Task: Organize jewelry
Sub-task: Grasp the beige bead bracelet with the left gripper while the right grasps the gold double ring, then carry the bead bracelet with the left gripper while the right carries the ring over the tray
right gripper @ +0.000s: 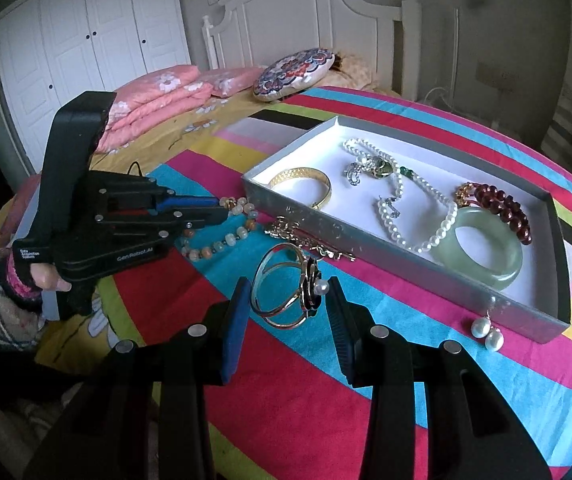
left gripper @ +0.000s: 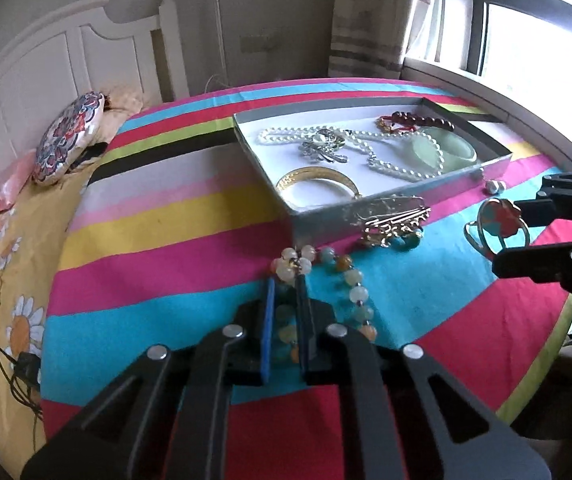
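Note:
A grey tray [left gripper: 390, 216] [right gripper: 366, 256] on the striped bedspread holds a pearl necklace [right gripper: 418, 216], a brooch [right gripper: 370, 168], a gold bangle [left gripper: 318, 182] [right gripper: 306, 184], a jade bangle [right gripper: 482, 256] and dark red beads [right gripper: 502, 204]. My left gripper [left gripper: 288, 280] [right gripper: 222, 206] is shut on a multicolour bead bracelet [left gripper: 350, 280] [right gripper: 222, 240] lying on the cloth. My right gripper [right gripper: 290, 284] [left gripper: 514, 232] is open around a silver wire bangle with a flower and pearl [right gripper: 286, 284] [left gripper: 498, 220]. A gold hair comb [left gripper: 394, 220] [right gripper: 306, 240] leans at the tray's front wall.
Two pearl earrings [right gripper: 484, 332] [left gripper: 494, 187] lie beside the tray's near corner. A round patterned cushion [left gripper: 68, 138] [right gripper: 294, 72], pink folded quilts [right gripper: 158, 100] and a white headboard [right gripper: 306, 12] are at the back. A window [left gripper: 526, 40] is on the right.

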A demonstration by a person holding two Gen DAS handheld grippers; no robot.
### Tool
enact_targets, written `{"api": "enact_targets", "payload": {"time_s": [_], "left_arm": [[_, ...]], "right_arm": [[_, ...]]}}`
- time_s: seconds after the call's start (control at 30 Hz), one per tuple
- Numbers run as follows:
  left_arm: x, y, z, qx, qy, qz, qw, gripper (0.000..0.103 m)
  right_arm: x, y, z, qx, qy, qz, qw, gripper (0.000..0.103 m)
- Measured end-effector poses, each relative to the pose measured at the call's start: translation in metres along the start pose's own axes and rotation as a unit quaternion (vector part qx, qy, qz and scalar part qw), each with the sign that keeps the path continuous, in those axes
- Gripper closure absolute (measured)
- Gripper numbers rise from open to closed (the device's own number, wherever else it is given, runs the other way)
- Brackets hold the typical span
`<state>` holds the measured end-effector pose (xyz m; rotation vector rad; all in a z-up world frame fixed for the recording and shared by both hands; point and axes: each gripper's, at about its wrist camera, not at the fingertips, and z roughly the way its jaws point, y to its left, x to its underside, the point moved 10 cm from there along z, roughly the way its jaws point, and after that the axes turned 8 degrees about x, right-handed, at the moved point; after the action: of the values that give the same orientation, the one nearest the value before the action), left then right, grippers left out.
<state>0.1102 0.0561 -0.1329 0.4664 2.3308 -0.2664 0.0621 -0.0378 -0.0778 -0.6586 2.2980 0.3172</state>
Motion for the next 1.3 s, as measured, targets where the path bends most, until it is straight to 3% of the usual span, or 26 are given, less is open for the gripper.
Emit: {"api": "enact_targets", "payload": {"time_s": [0.33,1.3], "left_arm": [[-0.006,-0.009,-0.028,-0.027,-0.033,0.017,0.999,0.094],[-0.056,-0.052,-0.078,-0.026,-0.094,0.069,0.9929,0.094]], "right_arm": [[0.0,-0.004,-0.003,0.005,-0.005,0.008,1.0,0.065],[-0.012,-0.027,-0.038,0.025,-0.053,0.035,0.998,0.065]]}}
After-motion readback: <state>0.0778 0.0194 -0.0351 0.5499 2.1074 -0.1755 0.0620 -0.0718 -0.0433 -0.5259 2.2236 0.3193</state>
